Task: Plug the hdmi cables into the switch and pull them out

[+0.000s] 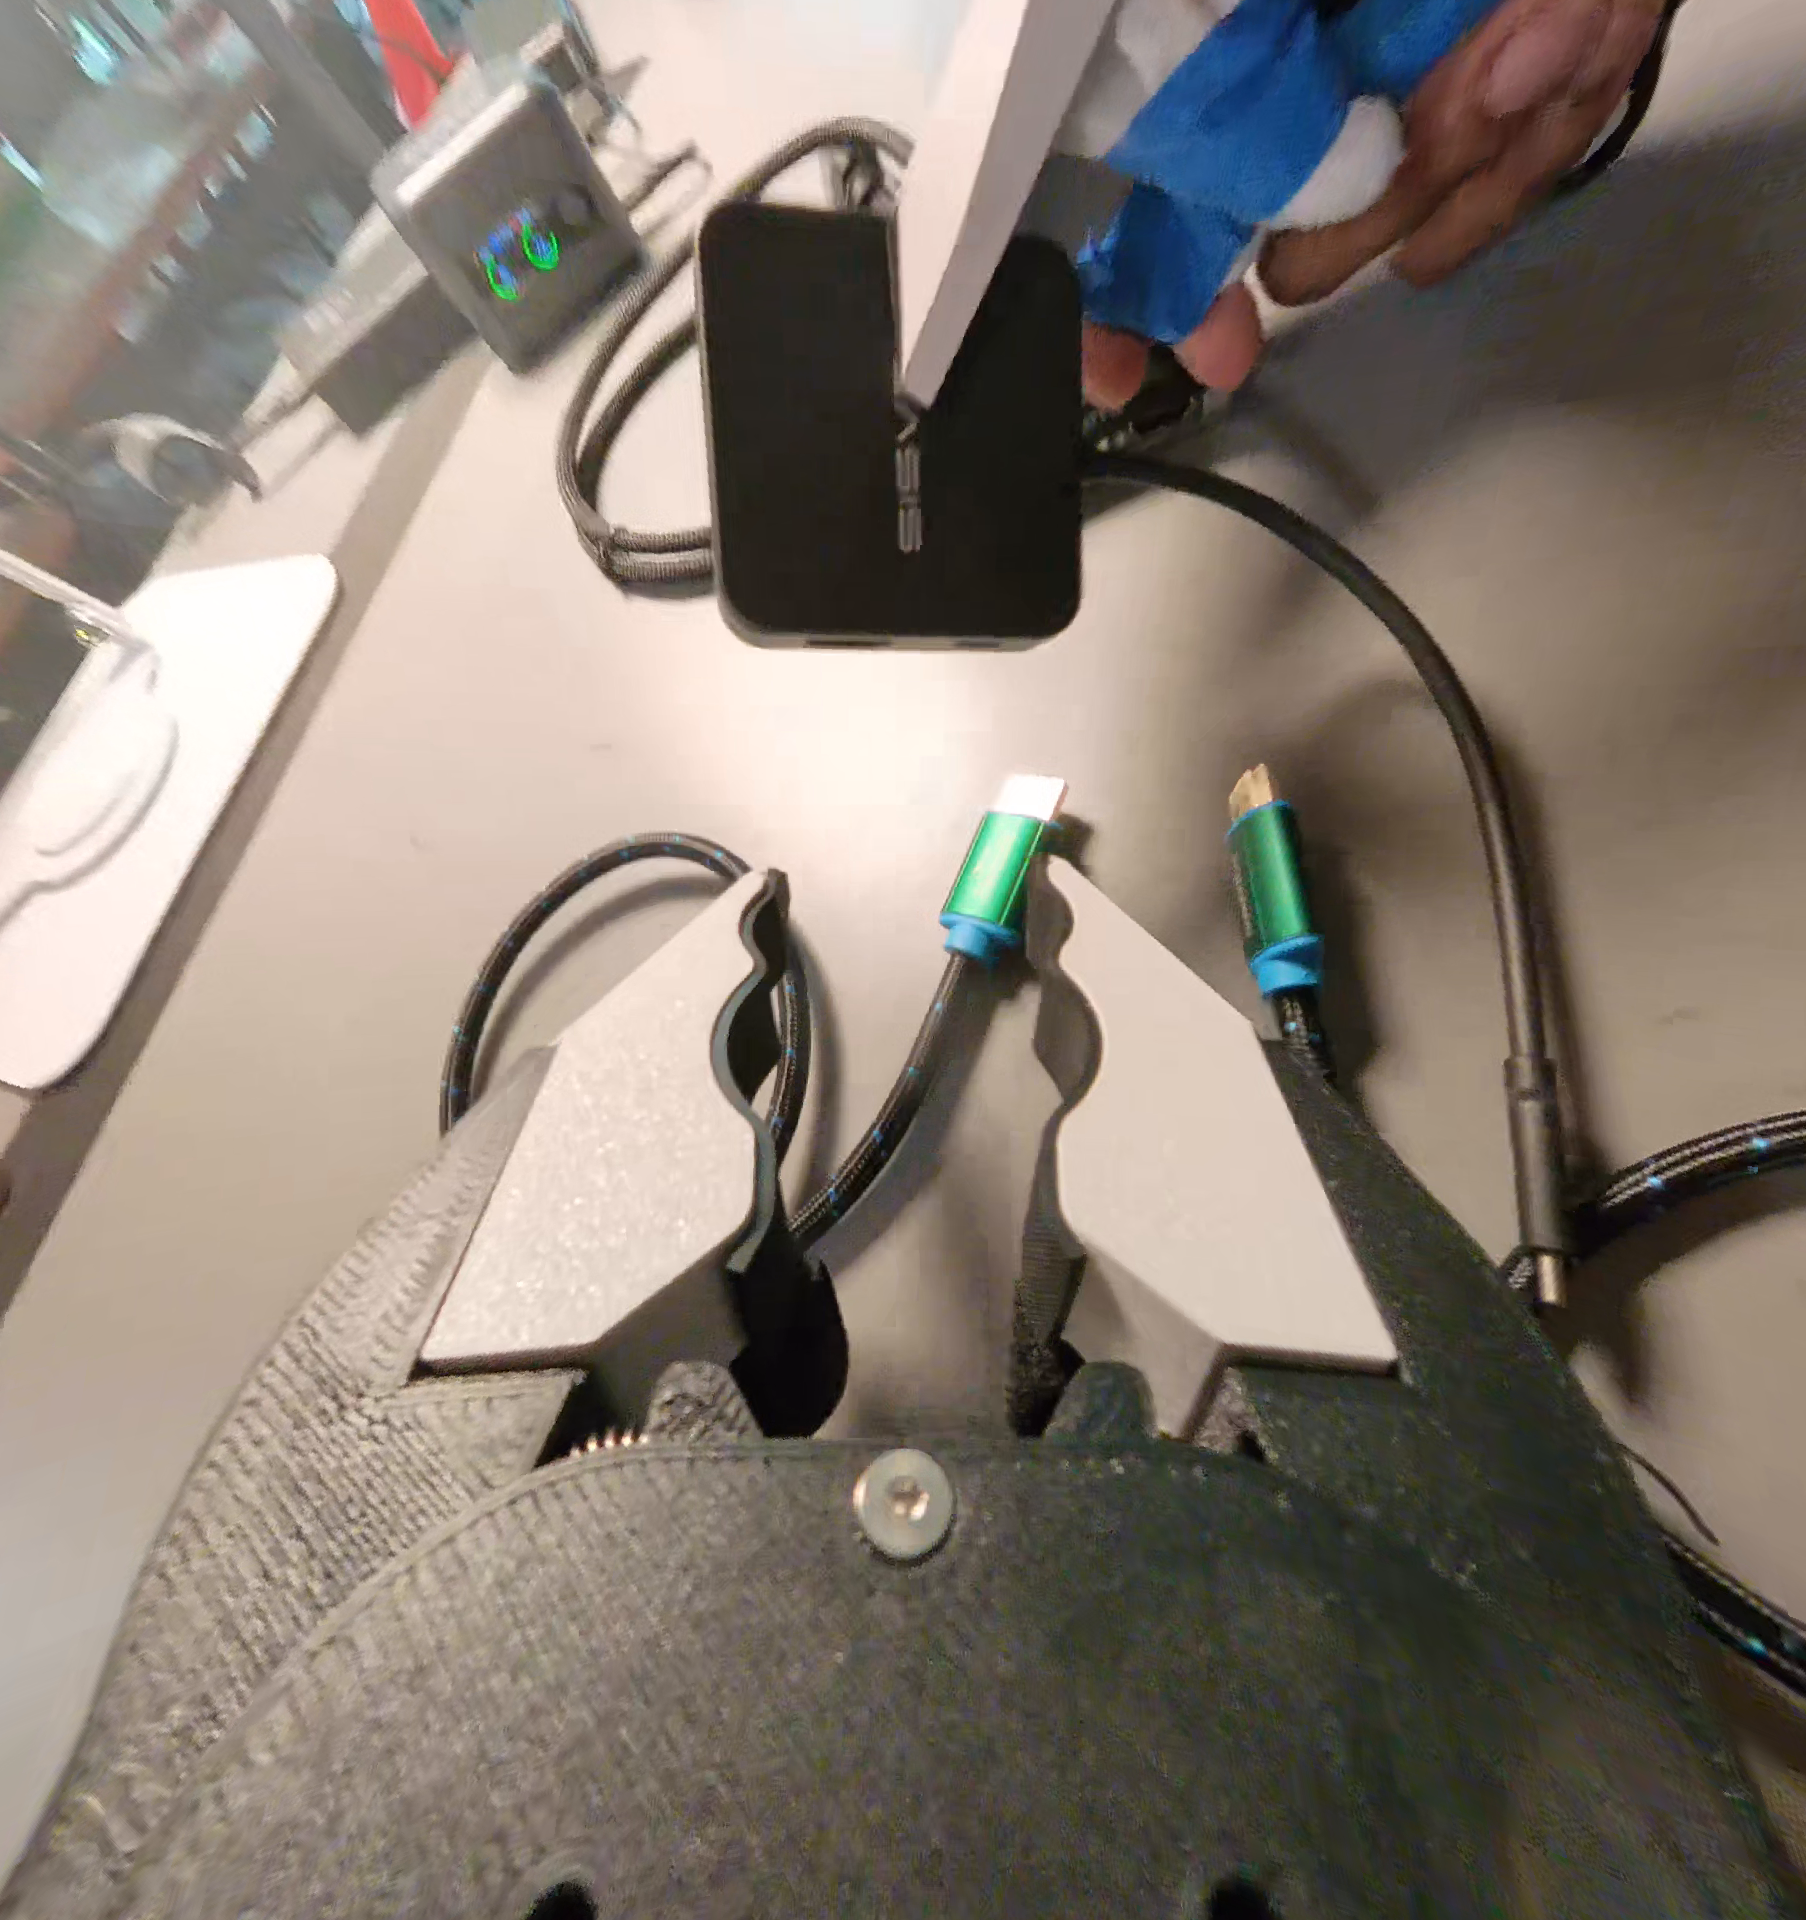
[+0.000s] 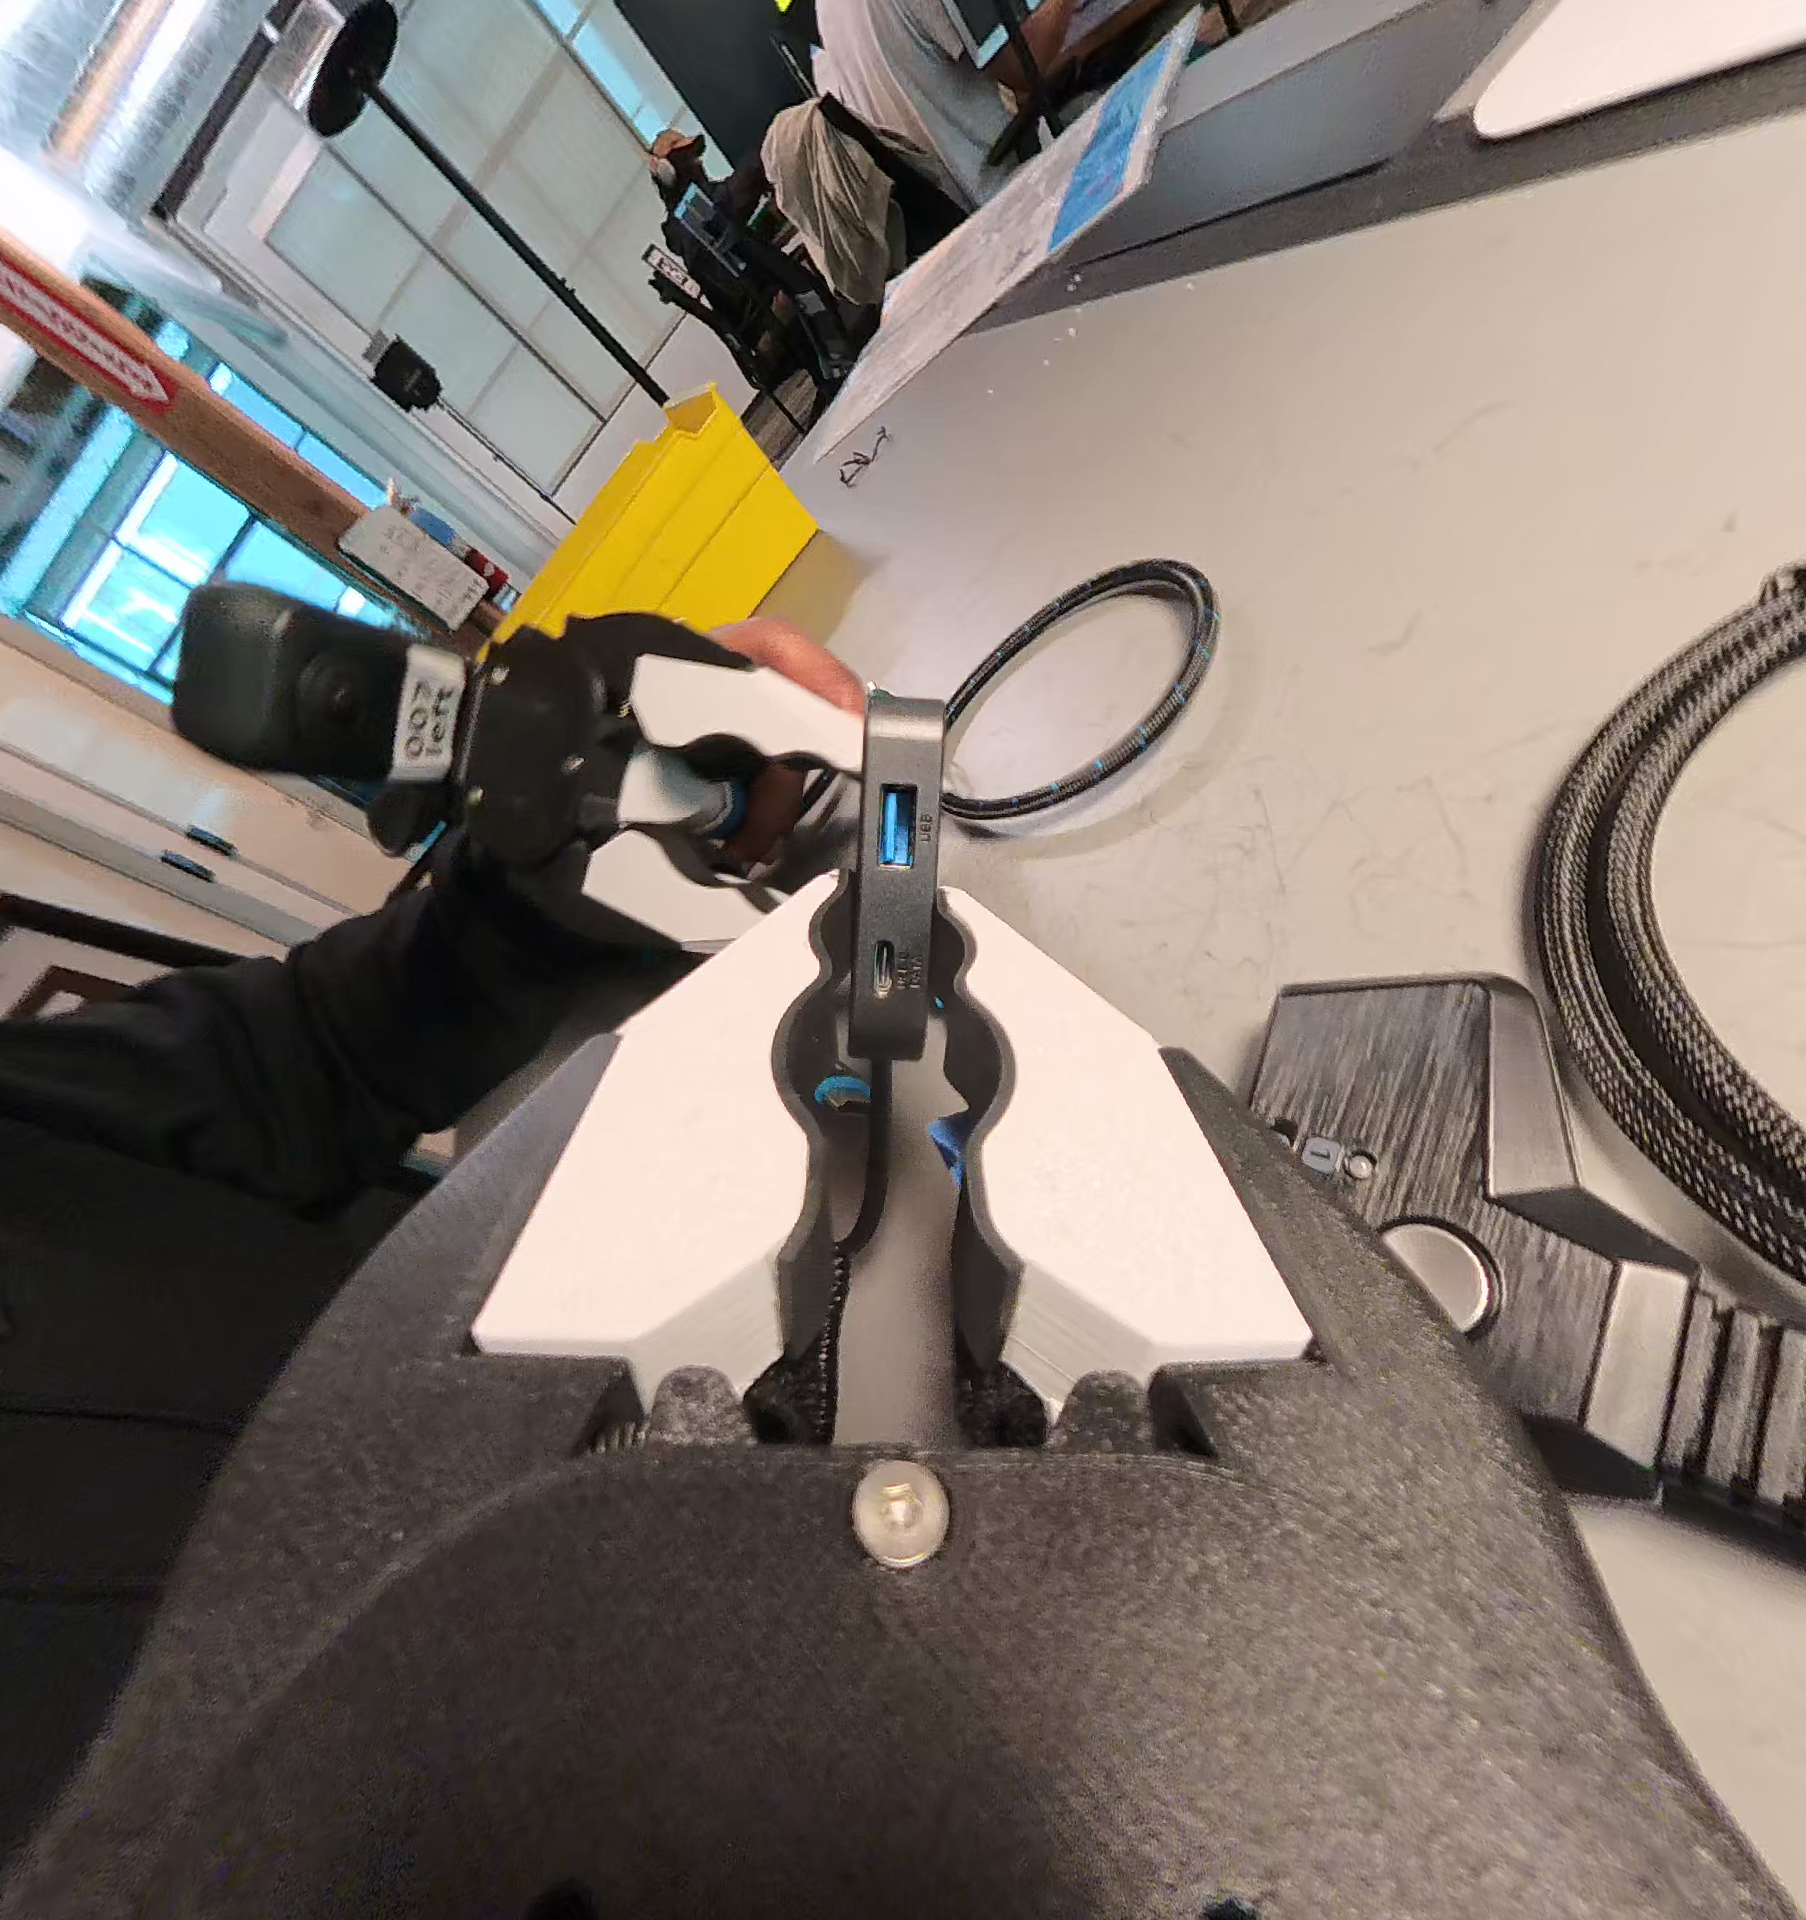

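Black switch (image 1: 894, 436) on table, two green-shelled HDMI plugs (image 1: 992, 868) unplugged nearby

A small grey box with glowing green rings (image 1: 512, 237) stands far left on the grey tabletop (image 1: 525, 727), a flat white pad (image 1: 120, 790) nearer. A yellow bin (image 2: 670, 520) stands beyond the table's edge.

One switch (image 1: 894, 436), two green plugs (image 1: 998, 873) (image 1: 1268, 894) on braided cables near the table's (image 1: 566, 748) front edge, one black cord (image 1: 1450, 748), two grippers (image 1: 904, 899) (image 2: 883, 956), one power box (image 1: 509, 229).
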